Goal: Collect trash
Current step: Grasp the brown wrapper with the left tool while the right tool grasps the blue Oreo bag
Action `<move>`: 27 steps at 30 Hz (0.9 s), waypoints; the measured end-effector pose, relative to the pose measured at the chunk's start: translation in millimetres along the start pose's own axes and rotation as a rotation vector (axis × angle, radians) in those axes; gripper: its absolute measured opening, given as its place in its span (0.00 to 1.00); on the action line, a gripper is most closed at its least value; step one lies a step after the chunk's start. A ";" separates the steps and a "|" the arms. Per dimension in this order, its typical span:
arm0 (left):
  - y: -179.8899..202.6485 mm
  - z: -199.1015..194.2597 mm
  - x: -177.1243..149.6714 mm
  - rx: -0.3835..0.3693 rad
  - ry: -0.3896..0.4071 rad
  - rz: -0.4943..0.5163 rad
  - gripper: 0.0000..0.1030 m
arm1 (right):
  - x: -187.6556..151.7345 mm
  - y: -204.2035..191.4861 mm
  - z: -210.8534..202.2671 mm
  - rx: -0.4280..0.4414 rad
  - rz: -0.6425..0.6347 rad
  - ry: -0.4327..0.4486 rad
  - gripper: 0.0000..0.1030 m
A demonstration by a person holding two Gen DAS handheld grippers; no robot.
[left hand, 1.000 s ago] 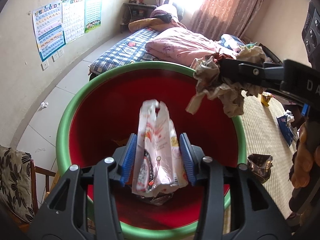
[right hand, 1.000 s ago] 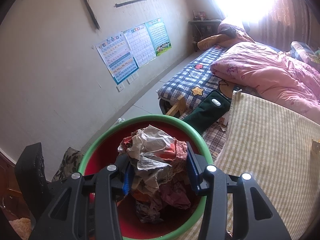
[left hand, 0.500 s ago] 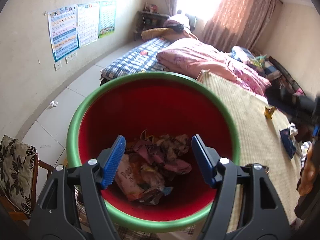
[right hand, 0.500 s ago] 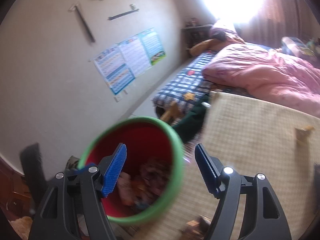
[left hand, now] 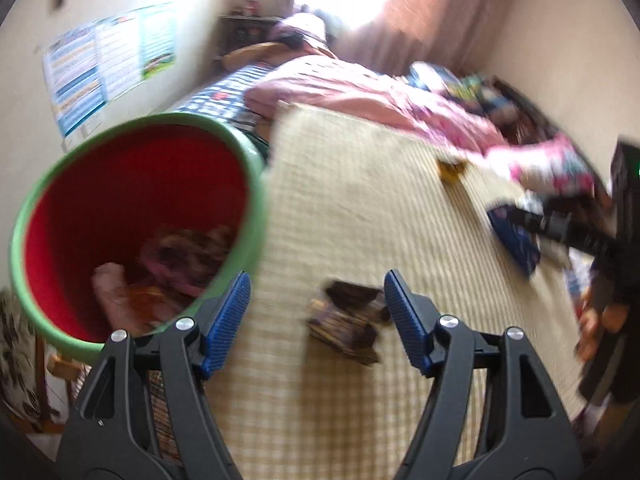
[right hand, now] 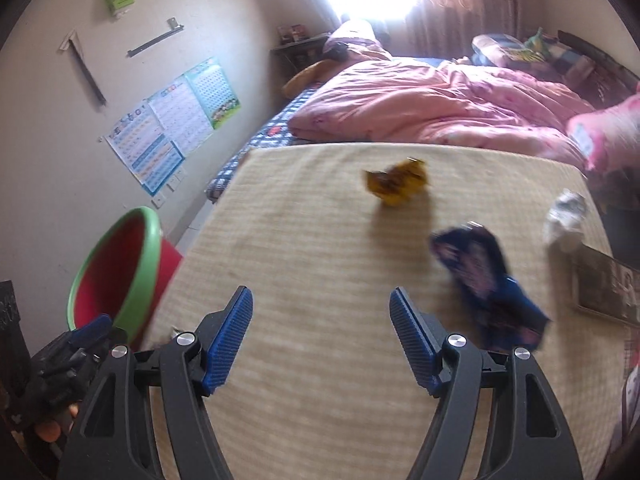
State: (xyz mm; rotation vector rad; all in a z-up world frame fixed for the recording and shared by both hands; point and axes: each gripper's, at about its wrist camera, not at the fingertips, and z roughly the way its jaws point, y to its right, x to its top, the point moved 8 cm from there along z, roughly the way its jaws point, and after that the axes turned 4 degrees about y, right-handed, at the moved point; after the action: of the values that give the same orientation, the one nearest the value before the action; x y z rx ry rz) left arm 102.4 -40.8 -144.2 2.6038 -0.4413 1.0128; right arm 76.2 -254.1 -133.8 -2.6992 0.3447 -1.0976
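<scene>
Lying lengthwise away: dark-blue wrapper (right hand: 490,280), bed mat (right hand: 320,260).

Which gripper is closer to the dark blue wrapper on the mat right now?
Right. The right gripper is open with the dark blue wrapper just off its right finger; the left gripper is open farther away, beside the bucket.

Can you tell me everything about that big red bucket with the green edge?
The bucket is round, looks like plastic, red inside and outside, with a thick green rim. It stands open, without a lid, right beside the checked yellow mat. Crumpled wrappers and paper lie at its bottom. Its base is hidden, and the picture is blurry.
</scene>
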 end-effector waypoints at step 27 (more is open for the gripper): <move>59.0 27.9 -38.4 0.070 -0.114 -0.028 0.61 | -5.0 121.3 38.0 -0.089 -0.056 -0.124 0.67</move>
State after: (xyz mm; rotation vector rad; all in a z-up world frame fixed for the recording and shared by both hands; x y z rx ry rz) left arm 69.0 -98.5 -180.0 2.7321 -0.4012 0.8894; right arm 82.9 -364.1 -197.3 -2.8552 0.3052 -0.9445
